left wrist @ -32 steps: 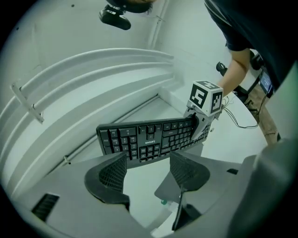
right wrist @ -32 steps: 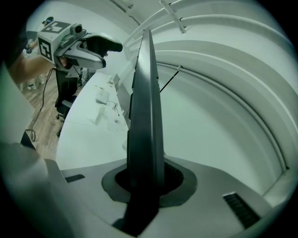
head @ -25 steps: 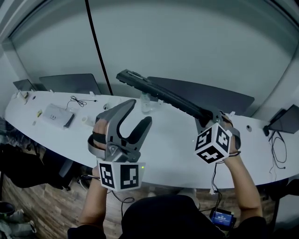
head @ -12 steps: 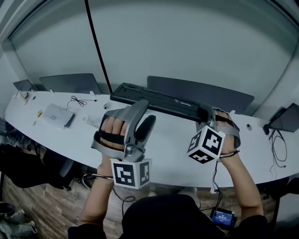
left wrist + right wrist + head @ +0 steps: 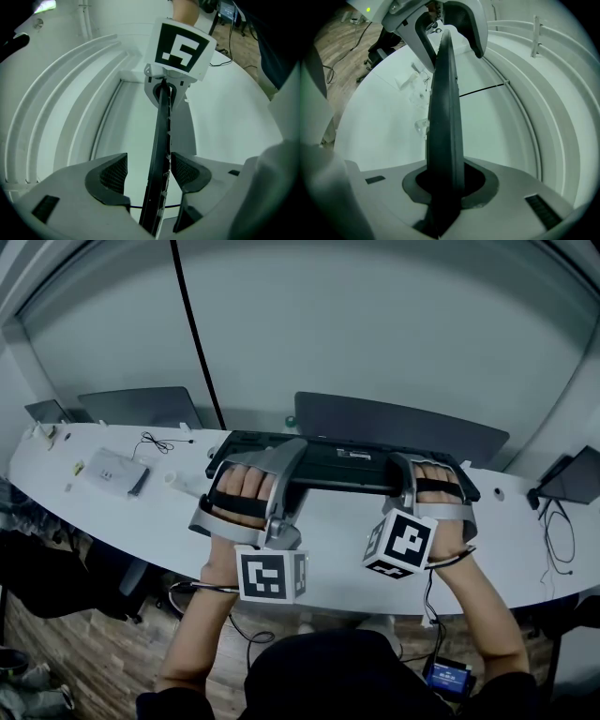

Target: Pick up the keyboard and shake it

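The black keyboard [image 5: 347,463] is held lengthwise over the far side of the white counter [image 5: 328,545]. Its right end is pinched by the right tool [image 5: 412,474]. Its left end is flanked by the spread left tool [image 5: 295,470], with one pad clear of it.

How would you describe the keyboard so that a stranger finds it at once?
Find the long white table under the grey wall. Over its middle is the keyboard, a long, thin black slab. Unlike the dark panels behind it, it reaches from the left tool to the right tool.
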Available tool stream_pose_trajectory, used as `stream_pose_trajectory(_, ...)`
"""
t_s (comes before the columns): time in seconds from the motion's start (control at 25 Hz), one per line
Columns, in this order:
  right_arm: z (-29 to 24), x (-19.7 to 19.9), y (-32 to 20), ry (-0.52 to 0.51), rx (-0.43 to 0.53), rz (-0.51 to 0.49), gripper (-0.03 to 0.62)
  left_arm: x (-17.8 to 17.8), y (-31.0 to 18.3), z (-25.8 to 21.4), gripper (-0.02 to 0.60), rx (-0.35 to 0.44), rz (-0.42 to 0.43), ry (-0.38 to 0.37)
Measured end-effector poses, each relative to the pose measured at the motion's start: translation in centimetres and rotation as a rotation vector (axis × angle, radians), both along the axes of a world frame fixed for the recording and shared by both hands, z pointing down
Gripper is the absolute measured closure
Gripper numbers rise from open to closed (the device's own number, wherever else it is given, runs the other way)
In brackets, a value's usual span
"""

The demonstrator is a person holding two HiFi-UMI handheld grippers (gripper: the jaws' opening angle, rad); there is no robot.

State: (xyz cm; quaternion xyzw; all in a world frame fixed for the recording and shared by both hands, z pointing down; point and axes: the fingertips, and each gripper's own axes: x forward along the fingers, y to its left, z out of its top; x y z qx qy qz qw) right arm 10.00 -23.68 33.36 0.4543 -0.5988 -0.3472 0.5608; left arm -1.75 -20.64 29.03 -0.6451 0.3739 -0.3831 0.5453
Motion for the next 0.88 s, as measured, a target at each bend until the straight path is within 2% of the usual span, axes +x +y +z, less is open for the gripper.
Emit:
stream_pose_trajectory(0.36,-0.2,-1.5,0.7,0.077,0.05,-0.018,0.507,-0.7,-0.5,2.9,0.29,-0.072,-0.054,-0.068)
stream_pose_trajectory(0.52,0.1,-2.3,1.3,0.133,0.072,-0.048,0.507,0.0,-0.3,4.1,0.29,-0.108,-0.048,-0.079)
stream_pose_trajectory(0.68,0.2,-2.7,1.5,0.12,0.058,-0.054,0.505,1.6,-0.2,4.5,0.29,-0.122,-0.044,-0.084)
stream_pose_trajectory(0.88,0.4,-3.4,1.8,0.1,0.037,-0.048,0.503,1.6,-0.5,5.0,0.29,-0.14,-0.052,-0.079)
